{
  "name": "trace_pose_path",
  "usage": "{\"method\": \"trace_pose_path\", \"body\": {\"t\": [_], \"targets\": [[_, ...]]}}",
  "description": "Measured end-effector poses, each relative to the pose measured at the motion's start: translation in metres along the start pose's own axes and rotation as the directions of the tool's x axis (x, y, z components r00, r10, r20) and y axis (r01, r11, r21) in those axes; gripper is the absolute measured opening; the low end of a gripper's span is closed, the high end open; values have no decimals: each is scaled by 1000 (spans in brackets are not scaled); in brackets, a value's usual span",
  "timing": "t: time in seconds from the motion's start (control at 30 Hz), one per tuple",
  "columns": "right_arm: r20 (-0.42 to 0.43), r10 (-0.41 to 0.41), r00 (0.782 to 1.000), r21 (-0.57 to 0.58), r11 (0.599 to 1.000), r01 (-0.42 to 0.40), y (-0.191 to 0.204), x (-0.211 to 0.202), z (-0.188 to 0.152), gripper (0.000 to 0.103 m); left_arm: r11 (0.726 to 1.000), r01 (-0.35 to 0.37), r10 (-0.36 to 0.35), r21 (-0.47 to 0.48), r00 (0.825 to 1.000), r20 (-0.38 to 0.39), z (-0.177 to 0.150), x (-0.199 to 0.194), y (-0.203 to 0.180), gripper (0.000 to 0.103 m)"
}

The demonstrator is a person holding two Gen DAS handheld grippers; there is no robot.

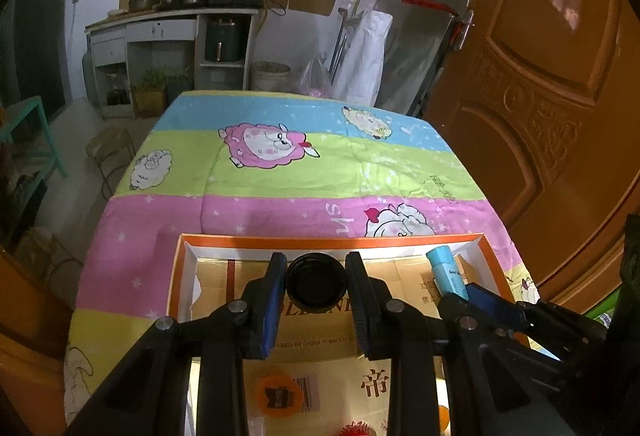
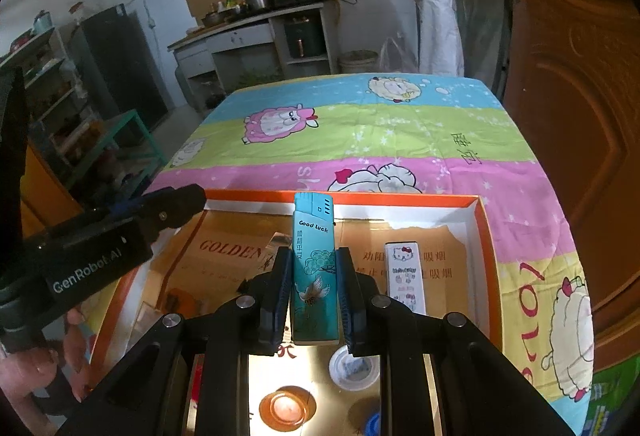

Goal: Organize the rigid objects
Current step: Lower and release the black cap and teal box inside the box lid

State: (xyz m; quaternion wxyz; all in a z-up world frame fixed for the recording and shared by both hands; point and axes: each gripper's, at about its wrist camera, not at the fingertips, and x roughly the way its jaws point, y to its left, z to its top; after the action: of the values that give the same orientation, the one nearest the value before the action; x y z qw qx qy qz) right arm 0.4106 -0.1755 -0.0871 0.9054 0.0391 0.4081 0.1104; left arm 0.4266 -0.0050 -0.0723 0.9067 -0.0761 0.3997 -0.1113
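Partway through, by my judgement: the left hand-held gripper clamps a black cap and the right hand-held gripper pinches a teal lighter, both above the orange-rimmed box, where a white lighter already lies.

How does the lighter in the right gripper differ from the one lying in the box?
The teal lighter is clamped in the right gripper, above the box; the Hello Kitty lighter lies flat on the box floor, ungripped. The teal one reads "Good luck" with a bird; the other is white with cartoons. Both are slim rectangles.
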Motion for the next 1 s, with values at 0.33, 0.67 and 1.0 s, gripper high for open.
{"method": "trace_pose_path", "body": {"t": [0.33,0.67,1.0], "targets": [[-50,-13,999,1,1000,13,-3,22,-2,22,1000,-10,11,6,998,-62,-6,25,2,31],[-86,-17,996,6,1000,18,-4,35,-4,22,1000,-27,28,8,994,-105,-8,35,3,31],[-129,-27,991,-1,1000,27,-4,44,-6,22,1000,-25,26,11,984,-177,-11,51,4,31]]}}
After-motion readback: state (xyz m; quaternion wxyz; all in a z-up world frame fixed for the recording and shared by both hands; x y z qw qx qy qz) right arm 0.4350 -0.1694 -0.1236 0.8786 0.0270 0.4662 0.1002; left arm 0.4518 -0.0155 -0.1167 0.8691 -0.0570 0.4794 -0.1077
